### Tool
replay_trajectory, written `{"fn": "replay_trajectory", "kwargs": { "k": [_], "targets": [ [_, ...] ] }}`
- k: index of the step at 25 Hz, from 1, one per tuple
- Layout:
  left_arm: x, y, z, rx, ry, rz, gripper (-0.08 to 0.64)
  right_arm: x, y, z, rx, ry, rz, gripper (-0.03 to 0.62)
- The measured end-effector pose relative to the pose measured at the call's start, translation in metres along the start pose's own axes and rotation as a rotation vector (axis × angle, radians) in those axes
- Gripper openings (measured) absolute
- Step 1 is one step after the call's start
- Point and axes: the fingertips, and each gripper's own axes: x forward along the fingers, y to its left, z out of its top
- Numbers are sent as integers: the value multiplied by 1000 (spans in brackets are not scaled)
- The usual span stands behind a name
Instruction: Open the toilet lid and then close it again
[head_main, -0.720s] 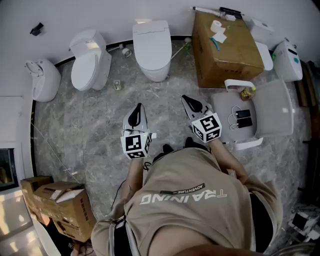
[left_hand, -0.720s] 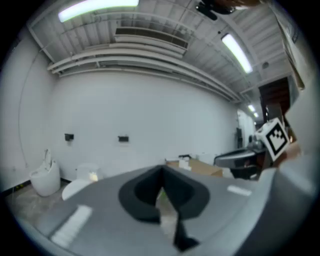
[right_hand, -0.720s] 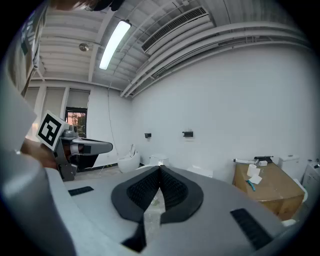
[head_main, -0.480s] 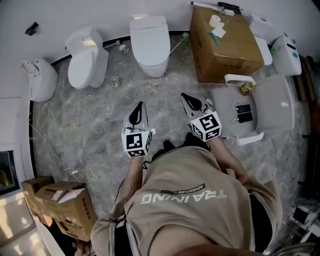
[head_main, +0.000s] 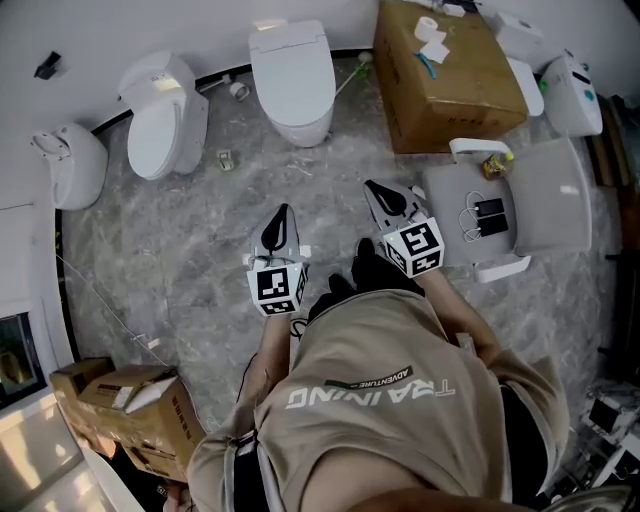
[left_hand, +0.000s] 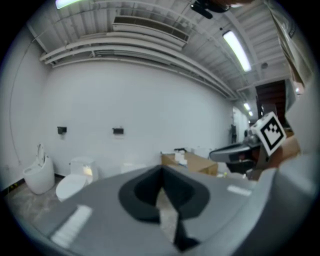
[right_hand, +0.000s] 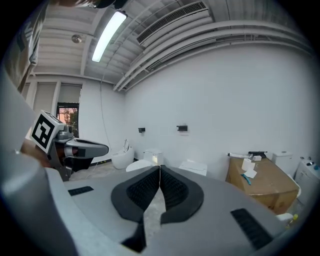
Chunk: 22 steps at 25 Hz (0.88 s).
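Three white toilets stand along the far wall. The square one in the middle has its lid down; it also shows in the right gripper view. A rounded toilet to its left is closed too, and a wall-hung bowl sits further left. My left gripper and right gripper are held out in front of my body, well short of the toilets, over the marble floor. Both point toward the wall. The left gripper's jaws and the right gripper's jaws are shut with nothing between them.
A large cardboard box with a paper roll stands right of the square toilet. A white plastic chair with small items is at my right. More cardboard boxes sit at the lower left. White fixtures line the right edge.
The toilets and the box have slid up and left in the head view. A dark shoe now shows between the grippers. Both grippers stay shut and keep their pose.
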Motion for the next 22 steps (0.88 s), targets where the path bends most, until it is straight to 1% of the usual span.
{"fn": "replay_trajectory", "kwargs": {
  "k": [2, 4, 6, 7, 11, 14, 16, 18, 19, 22],
  "targets": [
    [14, 0, 1, -1, 6, 4, 5, 8, -14, -5, 15, 13, 4, 15],
    [28, 0, 8, -29, -11, -5, 5, 16, -26, -10, 41, 27, 17, 15],
    [40, -1, 25, -92, -77, -48, 5, 27, -38, -11, 53, 31, 28, 15],
    [46, 1, 34, -105, -105, -60, 5, 34, -44, -11, 54, 32, 35, 15],
    [78, 10, 54, -42, -117, -33, 6, 64, -70, -6, 51, 23, 69, 15],
    [98, 7, 62, -43, -142, -50, 6, 84, -89, -4, 61, 18, 95, 15],
    [111, 5, 63, -20, -131, -47, 6, 96, -100, -2, 64, 16, 114, 15],
    [125, 6, 62, 3, -100, -11, 6, 108, -109, 0, 50, 18, 132, 15],
    [131, 8, 61, -1, -87, 7, 6, 113, -113, 2, 37, 19, 140, 15],
    [150, 17, 58, -49, -64, 42, 6, 129, -121, 8, -2, 21, 175, 15]
  ]
}}
